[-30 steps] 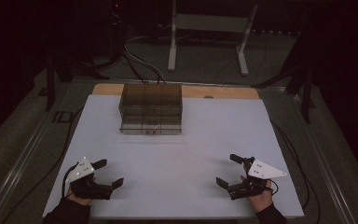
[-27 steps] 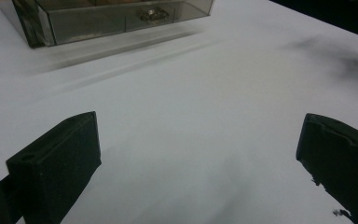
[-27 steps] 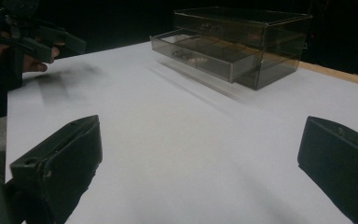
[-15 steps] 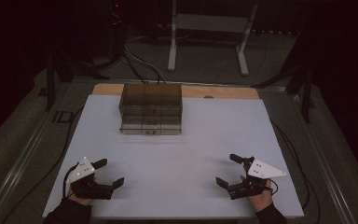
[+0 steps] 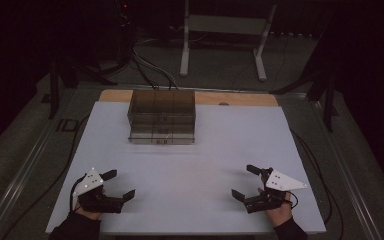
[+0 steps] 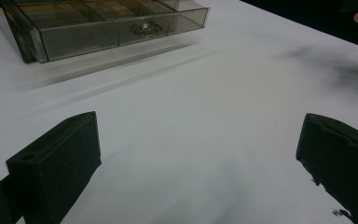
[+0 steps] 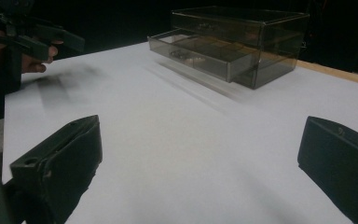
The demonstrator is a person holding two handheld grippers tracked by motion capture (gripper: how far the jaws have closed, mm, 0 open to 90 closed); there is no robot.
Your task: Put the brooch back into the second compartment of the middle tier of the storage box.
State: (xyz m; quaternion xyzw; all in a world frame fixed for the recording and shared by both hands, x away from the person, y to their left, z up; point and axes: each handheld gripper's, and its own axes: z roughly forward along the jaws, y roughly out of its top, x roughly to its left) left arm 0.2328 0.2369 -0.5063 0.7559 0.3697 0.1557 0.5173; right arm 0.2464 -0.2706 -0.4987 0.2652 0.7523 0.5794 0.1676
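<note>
Nothing has visibly shifted since the earlier frames: the left gripper point(image 5: 116, 185) and right gripper point(image 5: 245, 181) rest low on the white table point(image 5: 210, 150), jaws spread wide, grasping nothing. Ahead of both sits a smoky clear drawer box point(image 5: 162, 116), its bottom drawer seemingly pulled out. Beyond lies dark floor with cables point(image 5: 150, 65).

Left gripper point(image 5: 117, 186): black body, two blocky black jaws, grey three-cornered top plate, dark cable trailing. Right gripper point(image 5: 246, 183): the same build, with a dark cable behind. Jaw blocks matte, one with a small round hole. Sleeves dark.
</note>
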